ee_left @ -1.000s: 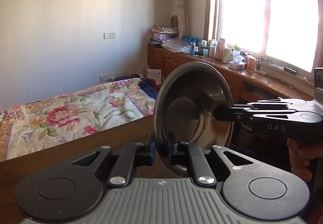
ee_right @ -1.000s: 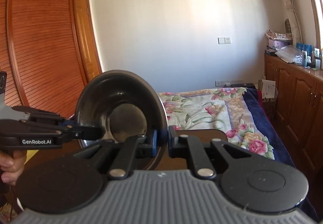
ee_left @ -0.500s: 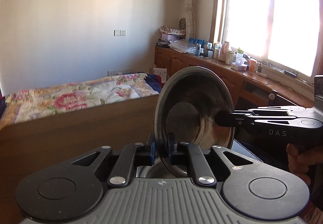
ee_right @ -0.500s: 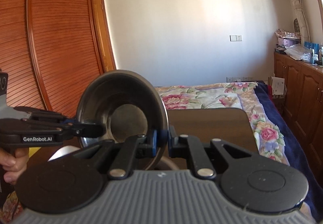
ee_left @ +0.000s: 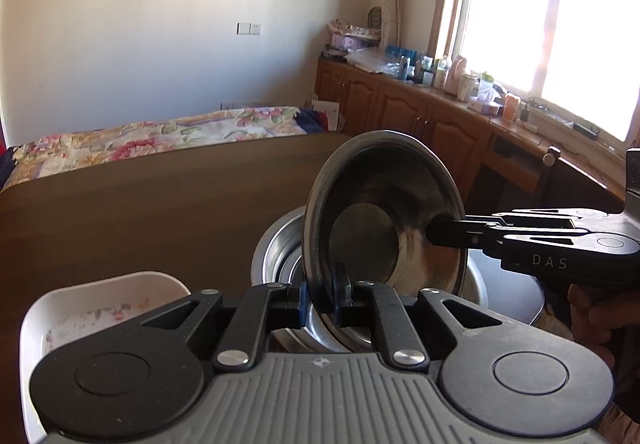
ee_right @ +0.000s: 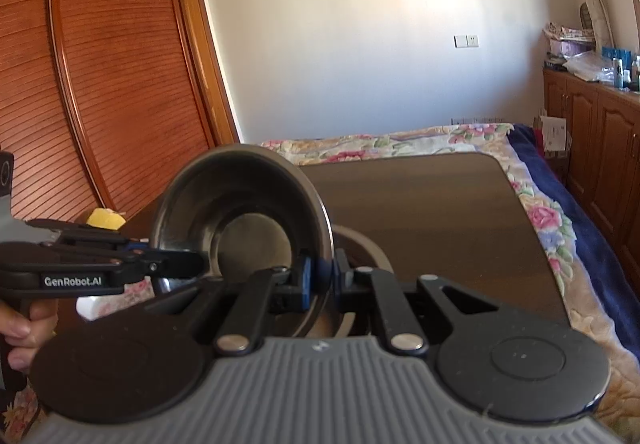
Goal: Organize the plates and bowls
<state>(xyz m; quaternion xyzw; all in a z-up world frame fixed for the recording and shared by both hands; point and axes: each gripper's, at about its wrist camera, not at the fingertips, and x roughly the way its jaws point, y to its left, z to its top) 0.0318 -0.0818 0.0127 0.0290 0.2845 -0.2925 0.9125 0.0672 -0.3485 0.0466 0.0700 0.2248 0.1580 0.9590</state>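
A steel bowl (ee_left: pixel 380 212) is held tilted on edge above the brown table (ee_left: pixel 140 204). My left gripper (ee_left: pixel 320 298) is shut on its near rim. My right gripper (ee_right: pixel 320 276) is shut on the opposite rim and shows in the left wrist view (ee_left: pixel 436 234) at the right. The bowl shows in the right wrist view (ee_right: pixel 240 212), with the left gripper (ee_right: pixel 196 264) on its left rim. Below it, larger steel bowls (ee_left: pixel 276 256) sit nested on the table. A white flowered dish (ee_left: pixel 100 308) lies at the near left.
A bed with a floral quilt (ee_left: pixel 160 132) lies beyond the table. Wooden cabinets with bottles (ee_left: pixel 432 72) run under the window at the right. A wooden wardrobe (ee_right: pixel 100 84) stands at the left. A yellow object (ee_right: pixel 104 219) sits near the table's left edge.
Both grippers have lowered the steel bowl toward the table. The nested bowls and the white dish have come into view beneath it.
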